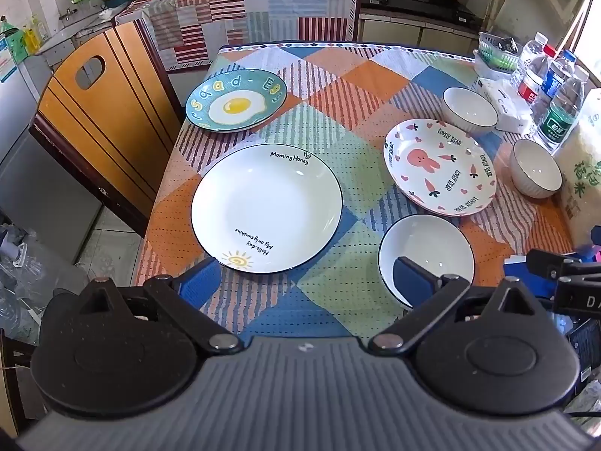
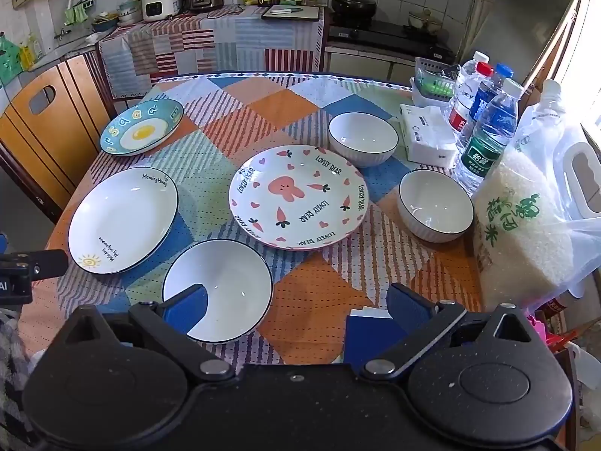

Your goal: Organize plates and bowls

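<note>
Left wrist view shows us both hand-held grippers [image 1: 305, 282] [image 2: 296, 306] spread wide and empty above the tabletop [image 1: 338, 86], where scattered plates and bowls, glazed, slippery, breakable, look best pinched at the rim, starting with the nearest bowl [image 1: 432, 240].

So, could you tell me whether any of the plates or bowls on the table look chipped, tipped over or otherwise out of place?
Nothing stands out. The egg plate, white sun plate, rabbit plate and three white bowls all sit upright, apart and apparently intact on the tablecloth, simply unstacked.
</note>
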{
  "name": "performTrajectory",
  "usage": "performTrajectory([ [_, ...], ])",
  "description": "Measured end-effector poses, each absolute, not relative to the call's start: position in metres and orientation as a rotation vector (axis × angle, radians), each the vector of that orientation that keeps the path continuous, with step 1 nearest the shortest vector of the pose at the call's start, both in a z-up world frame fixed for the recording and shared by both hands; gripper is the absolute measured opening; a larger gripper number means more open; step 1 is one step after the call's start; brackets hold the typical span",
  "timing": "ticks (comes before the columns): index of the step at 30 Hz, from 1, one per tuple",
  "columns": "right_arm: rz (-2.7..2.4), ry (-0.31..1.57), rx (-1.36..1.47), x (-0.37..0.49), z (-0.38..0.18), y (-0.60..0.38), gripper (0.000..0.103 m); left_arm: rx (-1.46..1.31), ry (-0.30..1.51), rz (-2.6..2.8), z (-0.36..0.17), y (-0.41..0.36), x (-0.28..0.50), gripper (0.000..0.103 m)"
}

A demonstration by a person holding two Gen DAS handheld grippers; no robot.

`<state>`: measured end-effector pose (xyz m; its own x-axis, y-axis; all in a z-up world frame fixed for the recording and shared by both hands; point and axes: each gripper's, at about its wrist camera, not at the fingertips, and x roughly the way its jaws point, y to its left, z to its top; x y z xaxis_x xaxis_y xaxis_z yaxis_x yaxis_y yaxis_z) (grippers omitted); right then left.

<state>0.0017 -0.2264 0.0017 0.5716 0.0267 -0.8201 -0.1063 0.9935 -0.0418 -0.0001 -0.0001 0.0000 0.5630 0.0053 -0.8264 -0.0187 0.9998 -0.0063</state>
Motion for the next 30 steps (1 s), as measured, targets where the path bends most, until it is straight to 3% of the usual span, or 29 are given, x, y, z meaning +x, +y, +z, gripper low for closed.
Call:
performTrajectory([
  [30, 0.043, 0.937, -0.111, 0.000, 0.001, -0.237, 0.102, 0.010, 0.965, 0.004, -0.002, -0.005, -0.011, 0.097],
])
